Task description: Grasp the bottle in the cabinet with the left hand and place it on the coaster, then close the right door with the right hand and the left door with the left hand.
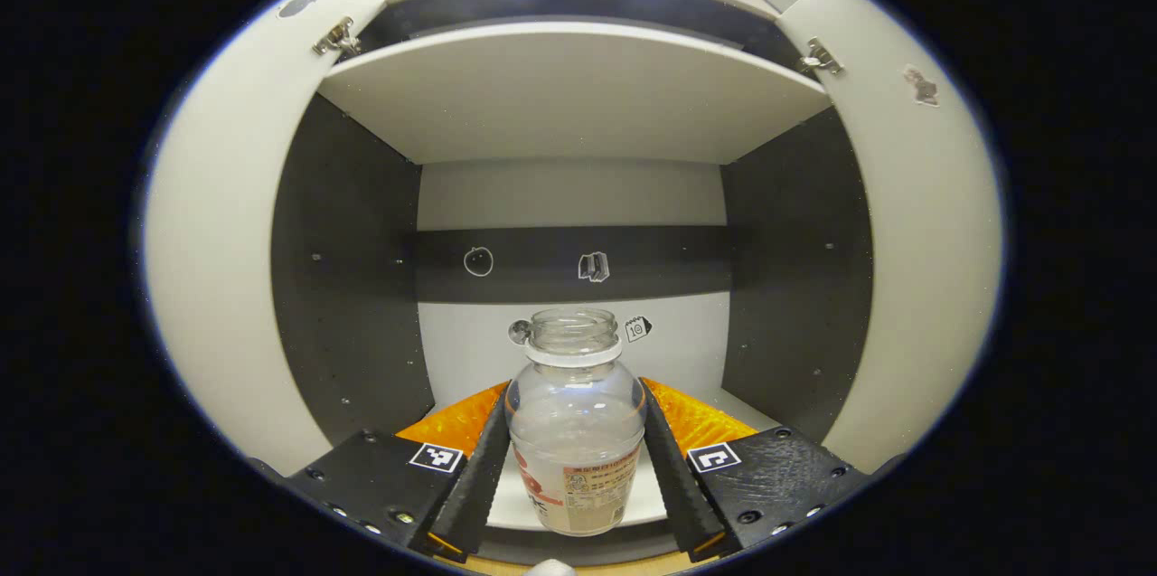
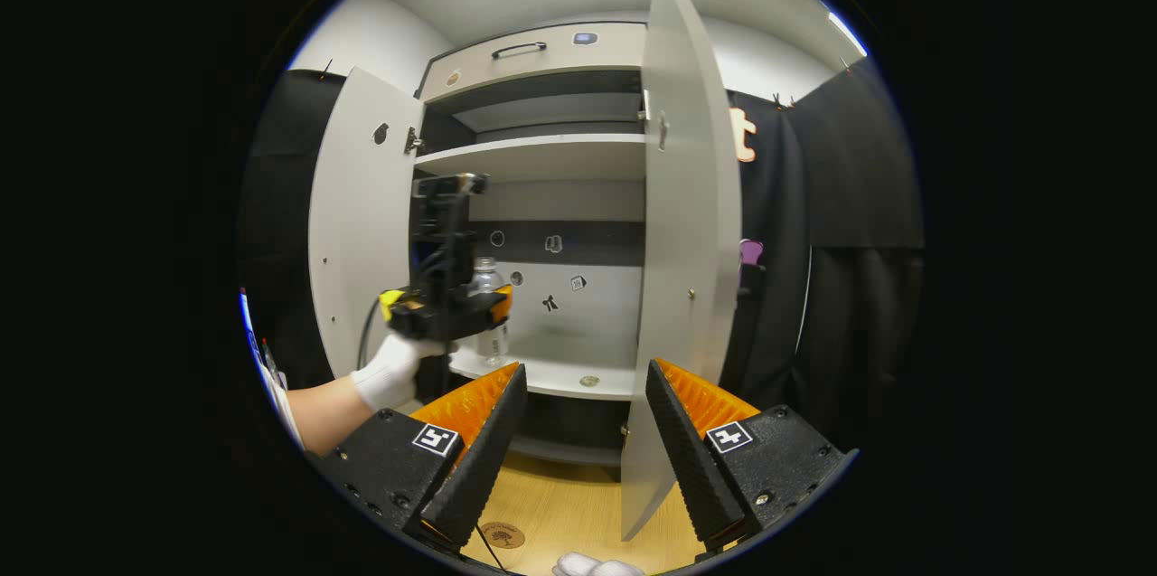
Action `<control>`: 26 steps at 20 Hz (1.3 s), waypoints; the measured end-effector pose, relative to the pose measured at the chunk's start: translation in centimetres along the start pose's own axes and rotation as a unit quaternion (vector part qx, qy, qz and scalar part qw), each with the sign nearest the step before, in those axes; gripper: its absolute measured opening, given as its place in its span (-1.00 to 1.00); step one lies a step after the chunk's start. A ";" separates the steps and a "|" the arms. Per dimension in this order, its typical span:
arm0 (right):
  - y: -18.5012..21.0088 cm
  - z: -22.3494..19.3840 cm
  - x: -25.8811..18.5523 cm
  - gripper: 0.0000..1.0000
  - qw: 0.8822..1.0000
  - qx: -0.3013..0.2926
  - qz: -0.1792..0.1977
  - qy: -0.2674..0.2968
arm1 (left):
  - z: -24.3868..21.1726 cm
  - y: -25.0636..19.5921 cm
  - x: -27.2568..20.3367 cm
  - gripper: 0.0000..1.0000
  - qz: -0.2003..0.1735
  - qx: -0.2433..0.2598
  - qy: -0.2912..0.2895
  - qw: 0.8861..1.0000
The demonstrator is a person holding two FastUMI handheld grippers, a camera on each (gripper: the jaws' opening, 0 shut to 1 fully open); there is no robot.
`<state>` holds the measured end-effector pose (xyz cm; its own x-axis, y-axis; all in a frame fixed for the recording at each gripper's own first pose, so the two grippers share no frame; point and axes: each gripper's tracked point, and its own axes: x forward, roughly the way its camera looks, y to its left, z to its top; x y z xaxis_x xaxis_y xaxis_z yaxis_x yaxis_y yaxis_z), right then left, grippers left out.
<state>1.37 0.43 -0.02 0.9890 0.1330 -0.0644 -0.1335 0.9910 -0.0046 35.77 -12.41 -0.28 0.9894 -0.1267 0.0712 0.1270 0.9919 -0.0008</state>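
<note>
A clear, capless bottle (image 1: 575,431) with a label on its lower part stands between the fingers of my left gripper (image 1: 575,400), which press on both its sides inside the lower cabinet compartment. From the right gripper view, the left gripper (image 2: 447,305) is held by a gloved hand (image 2: 389,372) at the cabinet's left side, with the bottle (image 2: 489,287) just beyond it. My right gripper (image 2: 583,458) is open with nothing in it, in front of the cabinet. Below it, a round coaster (image 2: 503,534) lies on the wooden table (image 2: 578,504). Both the left door (image 2: 362,223) and the right door (image 2: 678,241) stand open.
A shelf (image 1: 569,97) sits above the bottle's compartment, and a drawer with a handle (image 2: 520,49) tops the cabinet. A small round object (image 2: 588,381) lies on the lower shelf. The right door's edge hangs close to my right gripper's right finger. Black cloth walls stand at the right.
</note>
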 end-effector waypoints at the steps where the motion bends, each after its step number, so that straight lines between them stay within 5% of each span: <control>1: -0.2 0.0 -0.1 0.63 1.000 0.001 -0.008 0.001 | 0.1 -0.1 -2.1 0.43 0.000 0.003 -0.003 1.000; 12: -2.6 -1.8 -2.0 0.63 0.997 0.008 -0.073 0.034 | -7.1 -3.1 -17.9 0.50 -0.031 -0.005 -0.015 0.999; 18: -3.5 -2.5 -2.6 0.63 0.996 -0.011 -0.076 0.053 | -15.6 -4.9 -20.9 0.50 -0.031 0.000 0.004 1.000; 26: -3.6 -3.9 -3.7 0.65 0.994 -0.033 -0.034 0.100 | -26.2 -8.6 -21.3 0.51 -0.048 -0.025 0.030 0.998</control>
<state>-2.11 -3.65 -3.70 0.9645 0.0538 -0.2584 -0.0773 0.9937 -0.0816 15.49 -18.47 -27.88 0.9747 -0.2228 0.0145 0.2233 0.9736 -0.0474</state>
